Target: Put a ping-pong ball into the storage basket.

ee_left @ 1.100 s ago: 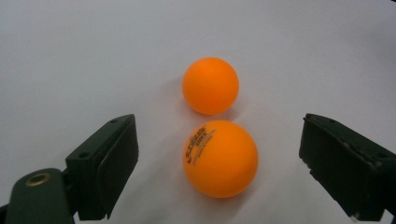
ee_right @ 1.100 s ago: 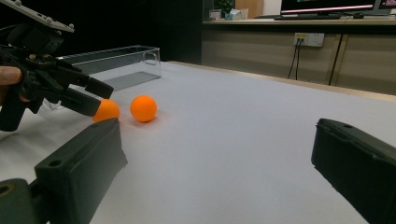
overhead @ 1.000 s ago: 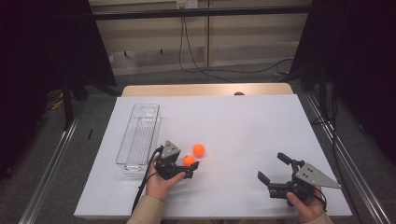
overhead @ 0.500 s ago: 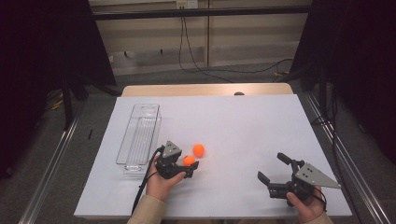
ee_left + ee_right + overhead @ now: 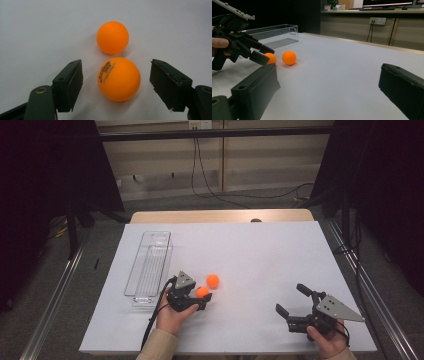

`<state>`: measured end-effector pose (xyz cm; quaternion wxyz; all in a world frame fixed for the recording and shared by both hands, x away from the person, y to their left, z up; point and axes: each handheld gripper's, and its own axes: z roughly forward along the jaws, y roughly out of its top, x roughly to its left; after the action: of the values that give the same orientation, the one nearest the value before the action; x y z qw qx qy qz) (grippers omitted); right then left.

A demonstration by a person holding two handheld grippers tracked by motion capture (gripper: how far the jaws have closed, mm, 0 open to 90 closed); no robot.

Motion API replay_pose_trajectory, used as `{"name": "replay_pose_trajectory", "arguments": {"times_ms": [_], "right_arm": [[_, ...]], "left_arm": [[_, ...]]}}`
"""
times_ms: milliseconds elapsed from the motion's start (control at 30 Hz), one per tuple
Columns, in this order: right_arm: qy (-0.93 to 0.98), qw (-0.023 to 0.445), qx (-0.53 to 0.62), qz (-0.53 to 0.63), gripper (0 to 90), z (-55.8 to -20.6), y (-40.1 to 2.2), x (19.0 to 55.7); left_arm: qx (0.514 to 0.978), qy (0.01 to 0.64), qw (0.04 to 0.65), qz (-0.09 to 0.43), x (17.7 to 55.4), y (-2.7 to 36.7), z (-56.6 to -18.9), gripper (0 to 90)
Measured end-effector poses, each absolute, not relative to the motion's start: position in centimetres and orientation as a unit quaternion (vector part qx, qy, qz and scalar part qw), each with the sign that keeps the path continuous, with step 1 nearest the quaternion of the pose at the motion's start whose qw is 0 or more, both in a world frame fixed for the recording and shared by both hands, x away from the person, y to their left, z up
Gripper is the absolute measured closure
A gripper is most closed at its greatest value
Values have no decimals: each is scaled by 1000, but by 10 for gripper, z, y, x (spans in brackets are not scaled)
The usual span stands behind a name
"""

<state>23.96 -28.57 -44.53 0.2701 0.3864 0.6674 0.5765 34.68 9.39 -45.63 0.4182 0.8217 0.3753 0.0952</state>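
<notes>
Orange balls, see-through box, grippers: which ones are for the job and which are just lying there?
In the job:
near ball, between the closing left gripper jaws, untouched
far ball
clear box, probably

Just there:
right gripper, open, idle
wall cables

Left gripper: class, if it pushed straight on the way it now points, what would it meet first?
The left gripper already has the near ball between its jaws, which have just been closing but show gaps on both sides. That ball comes first; the far ball lies just beyond, apparently a little apart.
</notes>
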Motion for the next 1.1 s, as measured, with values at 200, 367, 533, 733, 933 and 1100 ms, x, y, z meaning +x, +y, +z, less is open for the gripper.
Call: {"name": "replay_pose_trajectory", "arguments": {"times_ms": [200,367,533,733,933,1100], "right_arm": [[667,270,386,577,17,-445,-286,240],[667,271,386,577,17,-445,-286,240],[667,270,386,577,17,-445,-286,240],[667,270,387,577,17,-445,-286,240],[667,270,387,577,17,-445,-286,240],[667,270,387,577,18,-445,-286,240]], "left_arm": [[823,375,414,99,348,94,-457,310],[824,376,413,99,349,92,-457,334],[829,372,406,96,349,91,-458,356],[832,370,401,97,349,91,-458,394],[833,371,401,94,349,90,-459,413],[833,371,399,93,349,90,-459,433]]}}
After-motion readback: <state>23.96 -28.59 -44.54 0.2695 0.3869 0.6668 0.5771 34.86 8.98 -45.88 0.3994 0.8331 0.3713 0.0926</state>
